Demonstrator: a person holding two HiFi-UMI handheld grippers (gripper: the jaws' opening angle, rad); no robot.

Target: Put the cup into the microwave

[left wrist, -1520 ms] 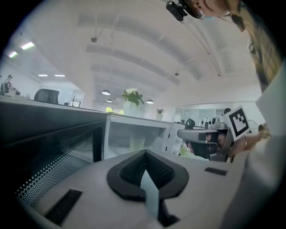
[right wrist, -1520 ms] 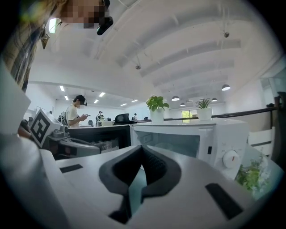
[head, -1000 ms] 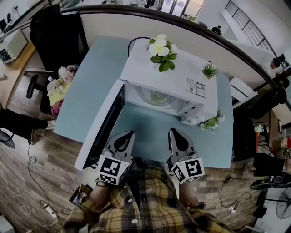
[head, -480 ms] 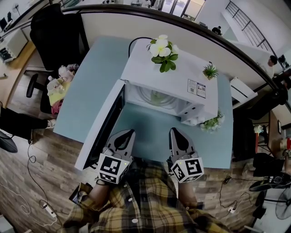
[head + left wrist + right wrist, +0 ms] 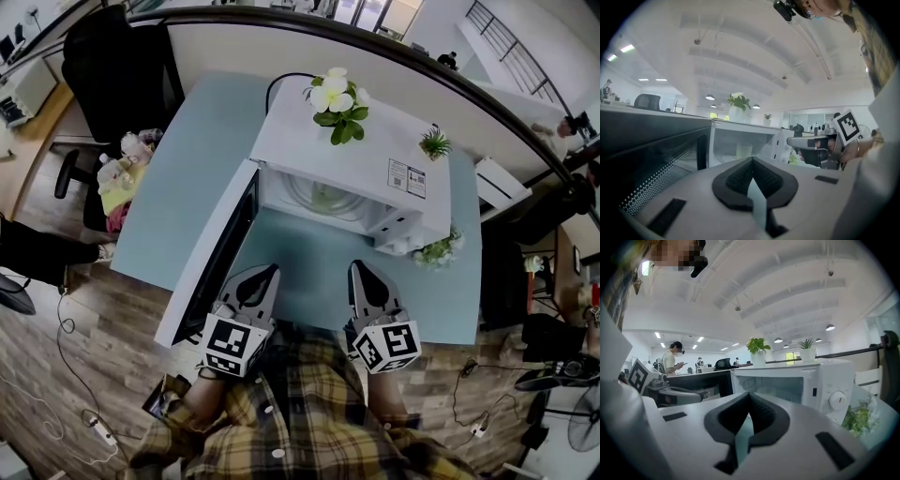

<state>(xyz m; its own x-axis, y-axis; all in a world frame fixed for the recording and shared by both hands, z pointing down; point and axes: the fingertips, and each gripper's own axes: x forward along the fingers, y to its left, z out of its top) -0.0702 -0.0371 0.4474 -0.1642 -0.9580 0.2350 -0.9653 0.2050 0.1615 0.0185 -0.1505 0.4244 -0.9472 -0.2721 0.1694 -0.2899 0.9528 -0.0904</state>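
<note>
The white microwave (image 5: 347, 150) stands on the pale blue table (image 5: 183, 178) with its door (image 5: 211, 258) swung wide to the left. A pale green cup (image 5: 325, 199) sits inside on the turntable; it also shows as the cup (image 5: 744, 151) in the left gripper view and the cup (image 5: 766, 391) in the right gripper view. My left gripper (image 5: 265, 273) and right gripper (image 5: 361, 270) hover side by side over the table's near edge, pointing at the oven, well short of it. Both are shut with nothing between the pads: left gripper (image 5: 752, 161), right gripper (image 5: 749, 397).
A vase of white flowers (image 5: 333, 98) and a small potted plant (image 5: 432, 145) stand on top of the microwave. Another plant (image 5: 436, 251) sits on the table by its right front corner. A chair with stuffed toys (image 5: 122, 173) is left of the table.
</note>
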